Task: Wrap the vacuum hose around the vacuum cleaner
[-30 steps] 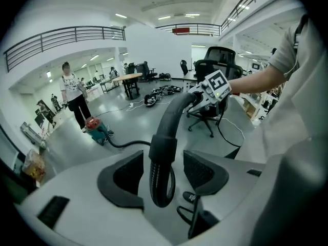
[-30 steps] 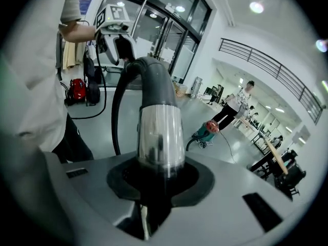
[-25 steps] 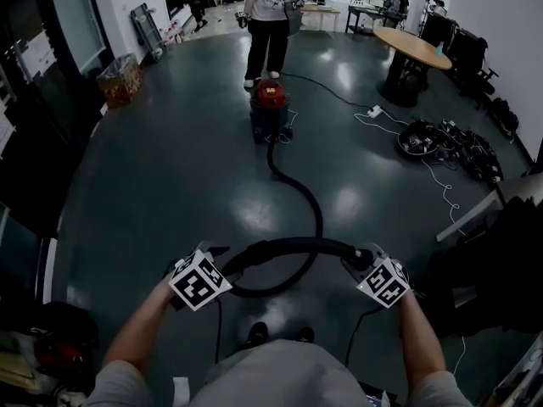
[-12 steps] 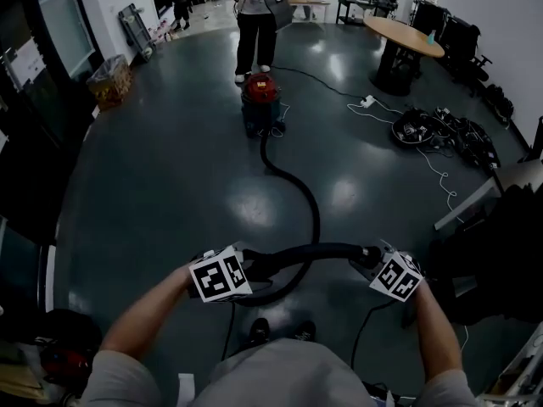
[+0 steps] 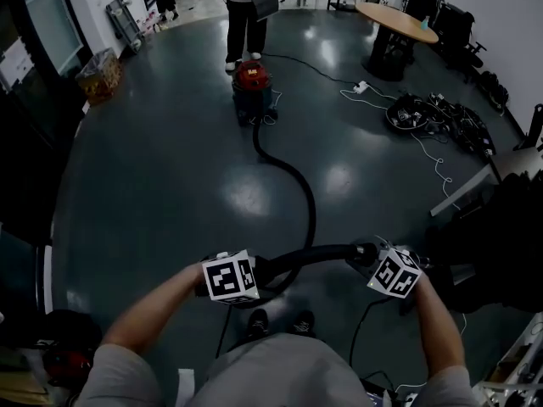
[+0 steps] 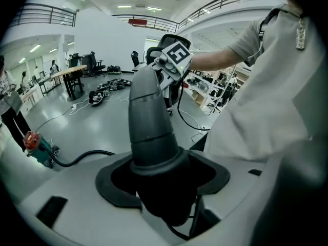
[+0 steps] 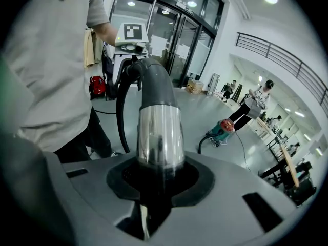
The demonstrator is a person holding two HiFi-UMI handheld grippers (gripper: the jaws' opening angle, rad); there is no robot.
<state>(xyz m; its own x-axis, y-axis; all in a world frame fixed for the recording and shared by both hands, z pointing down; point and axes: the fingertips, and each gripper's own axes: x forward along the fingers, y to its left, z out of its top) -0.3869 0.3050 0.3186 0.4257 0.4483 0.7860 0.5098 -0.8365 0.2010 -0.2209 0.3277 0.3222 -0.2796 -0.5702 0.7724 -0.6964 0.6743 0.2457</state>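
The red and teal vacuum cleaner (image 5: 252,87) stands on the dark floor far ahead. Its black hose (image 5: 301,189) snakes back toward my feet and rises to a rigid curved handle (image 5: 316,254) held level between both grippers. My left gripper (image 5: 253,271) has the grey handle end (image 6: 151,117) between its jaws, which are opening. My right gripper (image 5: 370,258) is shut on the chrome tube end (image 7: 160,132). The vacuum cleaner (image 6: 40,148) shows small in the left gripper view and the vacuum cleaner (image 7: 222,128) also in the right one.
A person (image 5: 246,11) stands just behind the vacuum. A round table (image 5: 397,24) and a tangle of cables (image 5: 441,119) lie at the back right, with a white cord and power strip (image 5: 360,86). A cardboard box (image 5: 95,73) sits at the left wall.
My left gripper has slid right along the handle, closer to the right one. The vacuum now sits higher in the head view and the hose loop by my feet looks smaller.
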